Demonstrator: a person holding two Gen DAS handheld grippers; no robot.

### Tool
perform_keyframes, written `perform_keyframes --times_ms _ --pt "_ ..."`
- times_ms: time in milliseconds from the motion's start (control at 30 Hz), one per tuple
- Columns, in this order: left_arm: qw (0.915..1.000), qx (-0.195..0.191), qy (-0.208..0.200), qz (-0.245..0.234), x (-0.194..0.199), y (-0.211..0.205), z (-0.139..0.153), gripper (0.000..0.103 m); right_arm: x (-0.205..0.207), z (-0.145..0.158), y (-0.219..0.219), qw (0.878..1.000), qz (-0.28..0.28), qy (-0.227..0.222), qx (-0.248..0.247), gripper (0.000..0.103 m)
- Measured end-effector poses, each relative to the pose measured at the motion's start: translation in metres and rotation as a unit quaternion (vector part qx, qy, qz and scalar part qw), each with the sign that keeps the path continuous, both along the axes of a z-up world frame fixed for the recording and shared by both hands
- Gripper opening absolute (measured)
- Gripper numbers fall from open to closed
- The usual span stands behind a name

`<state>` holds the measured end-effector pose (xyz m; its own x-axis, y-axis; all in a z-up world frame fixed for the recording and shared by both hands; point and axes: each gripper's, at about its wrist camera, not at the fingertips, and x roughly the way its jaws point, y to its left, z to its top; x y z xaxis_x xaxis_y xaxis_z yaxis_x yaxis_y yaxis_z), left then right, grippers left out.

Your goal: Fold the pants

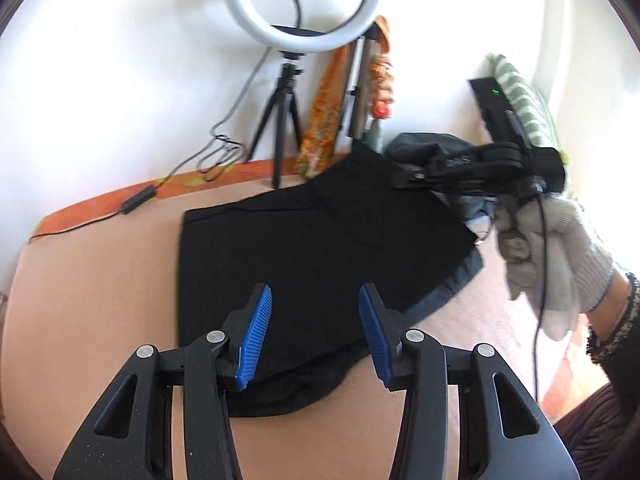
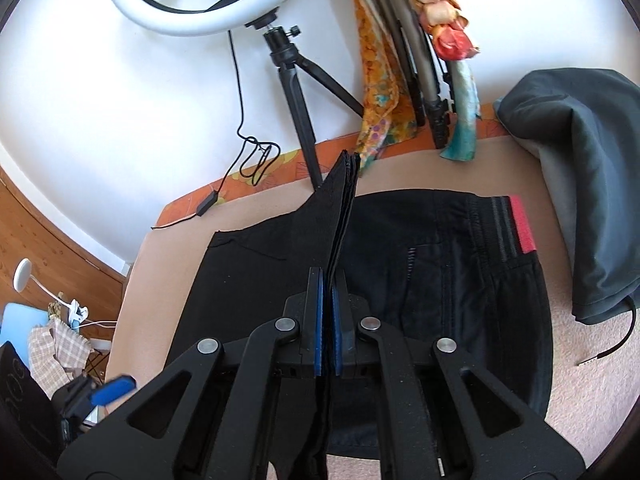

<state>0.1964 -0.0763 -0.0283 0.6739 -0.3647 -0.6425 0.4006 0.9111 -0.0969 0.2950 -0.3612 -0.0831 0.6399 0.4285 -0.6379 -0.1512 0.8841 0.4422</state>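
Peach-coloured padded tabletop (image 1: 100,300) carries the black fabric pants (image 1: 320,240). Right gripper (image 2: 329,312) pinches a lifted fold edge; left gripper (image 1: 315,332) hovers spread. Best to lay that edge flat, corners aligned, before letting go.

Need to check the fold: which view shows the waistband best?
Right wrist: the waistband, with its red strip, lies in plain sight right of the shut right claw. The left wrist view shows only plain black pants, no waistband.
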Motion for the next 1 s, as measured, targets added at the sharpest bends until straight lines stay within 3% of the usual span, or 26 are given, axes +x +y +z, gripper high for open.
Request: perform_keyframes --times_ms 33,133,233,567,700,933,1000 --pt "0.9997 0.014 -0.001 0.021 0.005 0.008 -0.006 0.044 0.0 -0.003 -0.004 1.0 -0.003 0.001 -0.002 0.005" --pt "0.9978 -0.007 0.042 0.051 0.029 0.032 -0.03 0.044 0.0 -0.006 -0.016 1.0 -0.009 0.0 0.001 0.005" --pt "0.9959 0.039 0.043 0.069 0.042 0.037 -0.046 0.044 0.001 -0.005 -0.021 1.0 -0.015 -0.005 -0.012 0.005" --pt "0.9952 0.046 0.051 0.069 0.054 0.033 -0.055 0.044 0.006 -0.023 -0.046 0.998 -0.051 0.015 -0.037 0.005" --pt "0.9941 0.057 0.055 0.074 0.055 0.032 -0.059 0.044 0.009 -0.033 -0.049 0.995 -0.071 0.029 -0.068 0.005" --pt "0.9911 0.084 0.075 0.071 0.06 0.026 -0.077 0.044 0.013 -0.046 -0.049 0.993 -0.063 0.042 -0.086 0.005" --pt "0.9907 0.091 0.074 0.069 0.059 0.024 -0.08 0.044 0.01 -0.039 -0.051 0.994 -0.068 0.033 -0.084 0.009"
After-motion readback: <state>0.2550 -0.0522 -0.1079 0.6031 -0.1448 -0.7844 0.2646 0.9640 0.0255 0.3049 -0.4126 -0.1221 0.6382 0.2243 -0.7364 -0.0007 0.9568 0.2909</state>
